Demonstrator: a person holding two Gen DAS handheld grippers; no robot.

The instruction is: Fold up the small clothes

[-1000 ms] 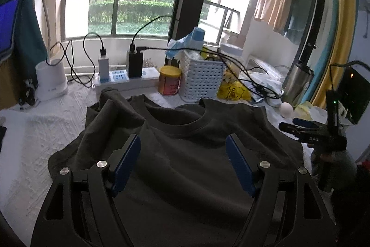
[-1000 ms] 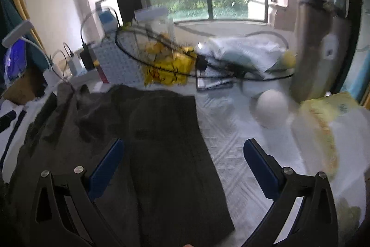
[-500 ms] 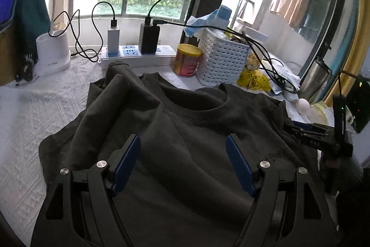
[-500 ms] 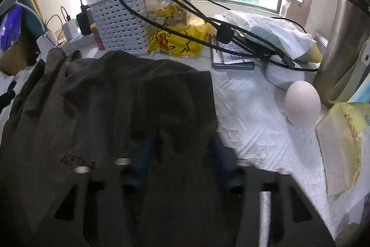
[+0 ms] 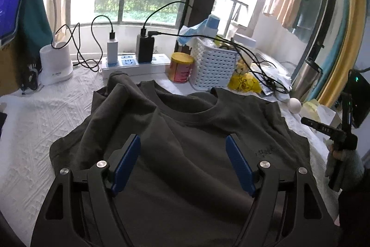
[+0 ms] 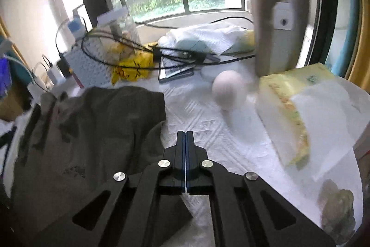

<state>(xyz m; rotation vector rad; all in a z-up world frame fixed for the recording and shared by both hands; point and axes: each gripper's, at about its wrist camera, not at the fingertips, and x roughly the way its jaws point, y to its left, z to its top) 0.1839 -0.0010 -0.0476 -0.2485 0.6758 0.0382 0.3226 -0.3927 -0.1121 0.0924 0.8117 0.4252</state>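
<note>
Since a second ago we have brought our right tool [image 6: 185,134] from wide open to fully clenched, its blue pads pressed flat together with nothing visible between them, and it has drifted off the cloth toward the garment's right edge. The dark olive-grey cotton T-shirt [image 5: 185,154] lies spread front-up on the white textured tabletop [image 5: 34,131], its round collar toward the window, one sleeve bunched up on the far left side. Our left tool [image 5: 182,163] hangs released above the chest of the shirt, its blue pads [image 5: 126,163] well apart and touching no cloth that we can make out. In the right wrist view the clenched tool sits over bare white covering just beside the shirt's edge, with a white egg-shaped object [image 6: 229,93] near ahead, a yellow-and-white tissue pack [image 6: 291,112] to its right and a tall steel flask [image 6: 275,22] behind. Beyond the collar stand a white perforated plastic basket [image 5: 214,66], a yellow-lidded red tin [image 5: 181,67] and a white power strip [image 5: 136,64] with chargers plugged in.
</note>
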